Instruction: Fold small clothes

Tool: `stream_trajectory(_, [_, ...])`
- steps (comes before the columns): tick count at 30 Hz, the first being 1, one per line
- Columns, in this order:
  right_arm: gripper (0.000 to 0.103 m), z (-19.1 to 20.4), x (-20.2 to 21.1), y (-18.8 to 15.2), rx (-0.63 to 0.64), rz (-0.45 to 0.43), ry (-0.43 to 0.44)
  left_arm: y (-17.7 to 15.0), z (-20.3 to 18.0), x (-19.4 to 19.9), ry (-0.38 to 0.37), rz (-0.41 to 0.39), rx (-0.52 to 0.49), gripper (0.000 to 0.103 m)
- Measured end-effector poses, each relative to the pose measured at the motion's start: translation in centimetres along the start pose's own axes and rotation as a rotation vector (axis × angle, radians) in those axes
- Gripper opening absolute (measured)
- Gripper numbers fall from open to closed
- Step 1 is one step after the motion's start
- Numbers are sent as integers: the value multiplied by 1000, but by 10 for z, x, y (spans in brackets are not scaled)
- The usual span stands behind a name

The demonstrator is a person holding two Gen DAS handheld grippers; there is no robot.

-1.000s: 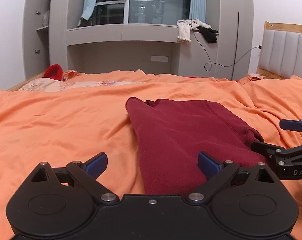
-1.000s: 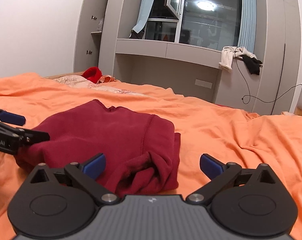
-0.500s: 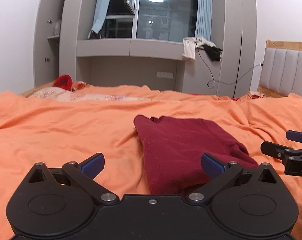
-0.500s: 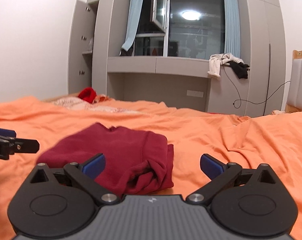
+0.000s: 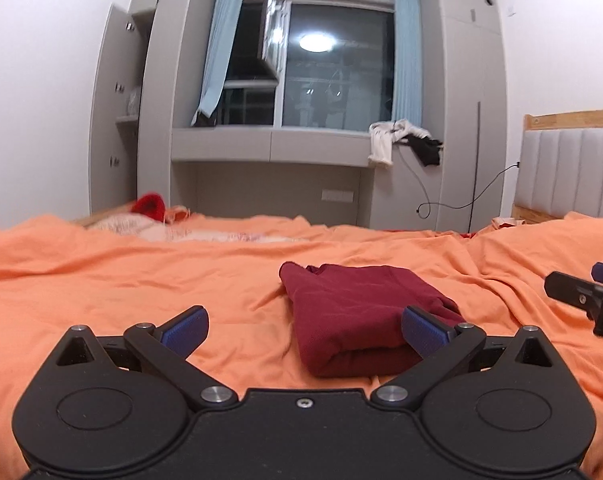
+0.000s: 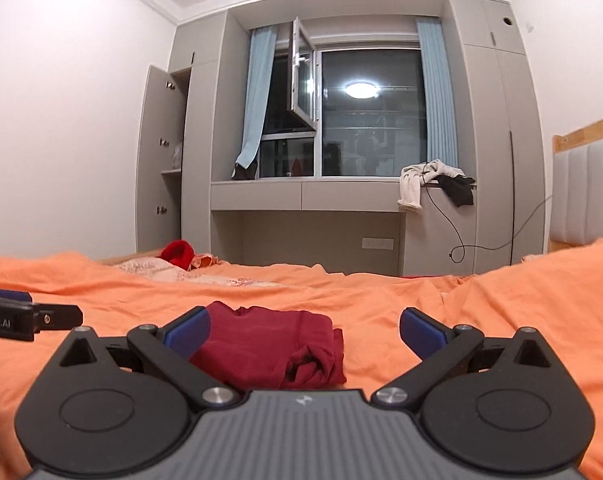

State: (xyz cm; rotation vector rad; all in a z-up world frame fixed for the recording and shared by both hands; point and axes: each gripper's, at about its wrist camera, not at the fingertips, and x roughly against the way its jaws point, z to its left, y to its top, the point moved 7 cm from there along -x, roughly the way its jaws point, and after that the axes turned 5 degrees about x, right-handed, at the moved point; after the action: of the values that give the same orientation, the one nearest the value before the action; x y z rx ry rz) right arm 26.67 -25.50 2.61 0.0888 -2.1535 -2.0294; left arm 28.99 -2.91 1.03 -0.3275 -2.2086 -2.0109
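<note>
Your left gripper (image 5: pixel 304 330) hangs above the orange bedsheet (image 5: pixel 121 280) with its jaws wide apart and nothing between them. Your right gripper (image 6: pixel 304 332) is held the same way, jaws spread and empty; from the left wrist view you see it at the right edge (image 5: pixel 581 300), clear of the cloth.

The dark red garment (image 5: pixel 357 316) lies folded into a compact bundle on the bedsheet, ahead of both grippers and touching neither. From the left wrist view its smooth folded edge faces you, and the bundle sits toward the right blue pad (image 5: pixel 423 334). From the right wrist view the garment (image 6: pixel 269 344) sits toward the left blue pad (image 6: pixel 185 330), with bunched, looser folds at its right end.

At the far edge of the bed lie a bright red item (image 6: pixel 177 254) and pale patterned fabric (image 6: pixel 169 272). Beyond, 2 pieces of clothing, 1 white (image 6: pixel 415 182) and 1 black (image 6: pixel 457 190), hang over the window ledge (image 6: pixel 305 190).
</note>
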Motion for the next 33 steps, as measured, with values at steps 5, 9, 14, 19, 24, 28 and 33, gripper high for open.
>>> stream_trajectory(5, [103,3,41,-6,-29,-32,-26,-11,-7,36,-25,-14,-21,102])
stream_trajectory(9, [103,1,76,-8,-39,-75,-56,-17,-4,63,-39,-9,-3,102])
stream_trajectory(14, [103,3,100,-18,-55,-66,-59,-21,2,84,-9,1,-57,102])
stream_trajectory(19, [103,9,112,-29,-51,-48,-71,-31,11,98,25,2,-35,103])
stream_trajectory(24, [103,11,129,-55,-68,-24,-85,-61,19,102,42,20,3,103])
stream_trajectory(28, [103,17,142,-68,-39,-35,-111,-73,24,101,52,5,21,103])
stream_trajectory(33, [103,29,151,-69,11,-110,-116,-84,25,100,60,17,-4,103])
